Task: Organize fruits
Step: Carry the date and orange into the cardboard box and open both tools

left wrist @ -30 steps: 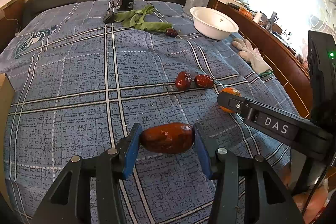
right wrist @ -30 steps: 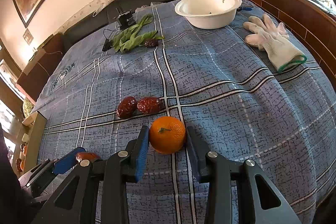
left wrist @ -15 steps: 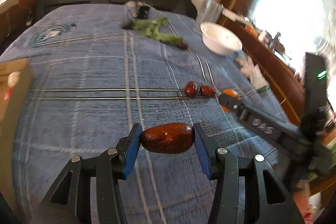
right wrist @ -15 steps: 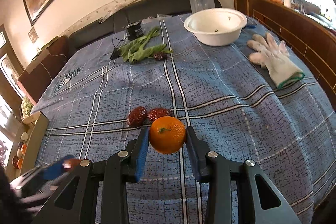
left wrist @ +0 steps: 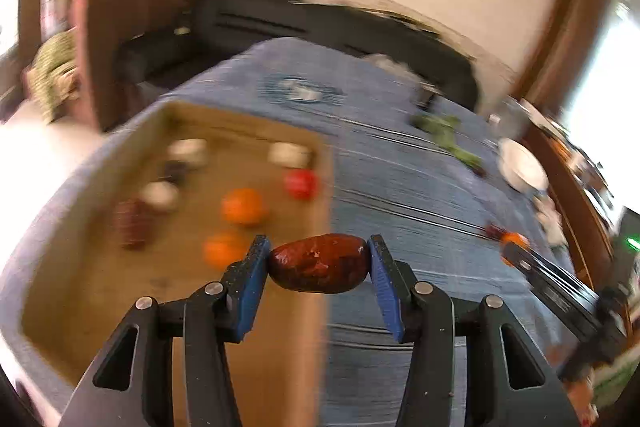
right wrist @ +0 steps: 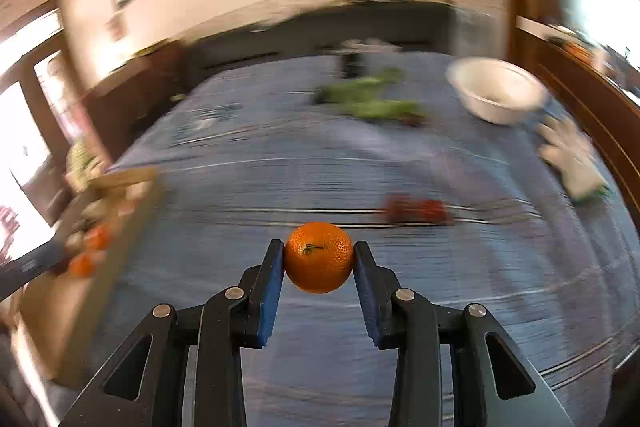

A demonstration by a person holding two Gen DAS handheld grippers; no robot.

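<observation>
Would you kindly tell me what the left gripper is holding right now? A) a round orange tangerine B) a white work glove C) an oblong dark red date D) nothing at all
C: in the left wrist view, the left gripper has its blue pads pressed against both ends of the oblong dark red date, lifted off the table.

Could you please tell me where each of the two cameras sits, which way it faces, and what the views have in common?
Left wrist: on the left gripper, facing the cardboard box; its fingers pinch a red date, the right gripper showing at right.
Right wrist: on the right gripper, facing across the blue cloth; its fingers pinch a tangerine.
Shared: box, cloth, white bowl, greens.
</observation>
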